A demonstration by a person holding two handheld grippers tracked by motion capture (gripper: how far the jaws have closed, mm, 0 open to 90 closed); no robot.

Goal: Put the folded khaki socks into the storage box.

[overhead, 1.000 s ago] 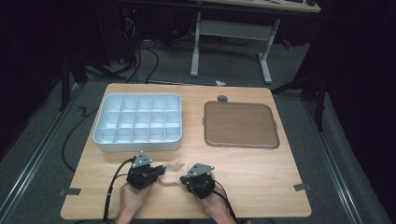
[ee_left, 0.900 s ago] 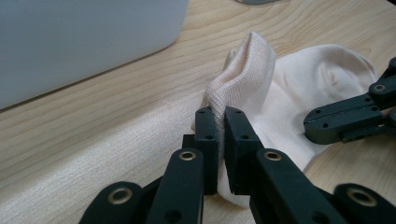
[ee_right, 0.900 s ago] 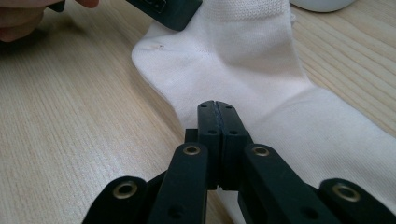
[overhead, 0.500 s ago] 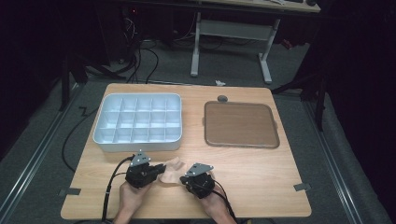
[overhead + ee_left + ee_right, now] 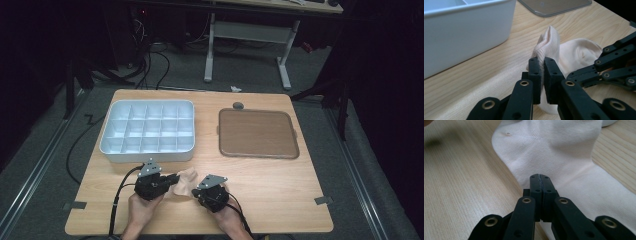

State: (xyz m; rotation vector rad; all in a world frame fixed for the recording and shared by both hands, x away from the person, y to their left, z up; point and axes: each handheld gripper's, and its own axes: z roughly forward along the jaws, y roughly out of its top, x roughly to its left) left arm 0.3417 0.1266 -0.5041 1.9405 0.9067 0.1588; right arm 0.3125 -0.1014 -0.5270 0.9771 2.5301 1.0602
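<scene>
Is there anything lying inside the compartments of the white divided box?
No: in the high view every compartment of the white divided box shows only its bare white bottom.

1. Left hand (image 5: 140, 207) comes in from the bottom edge of the high view, wrapped around the left gripper (image 5: 172, 181); gripper body lies low, tips pointing right.
2. Left gripper view: jaws pinched together, a fold of sock (image 5: 574, 53) clamped between the pads.
3. Right hand (image 5: 229, 217) comes in from the bottom edge, holding the right gripper (image 5: 196, 190), tips angled left toward the other gripper.
4. Right gripper view: jaws fully closed, pads meeting, tips on the cloth.
5. The two grippers sit just beside each other, tips nearly meeting.
</scene>
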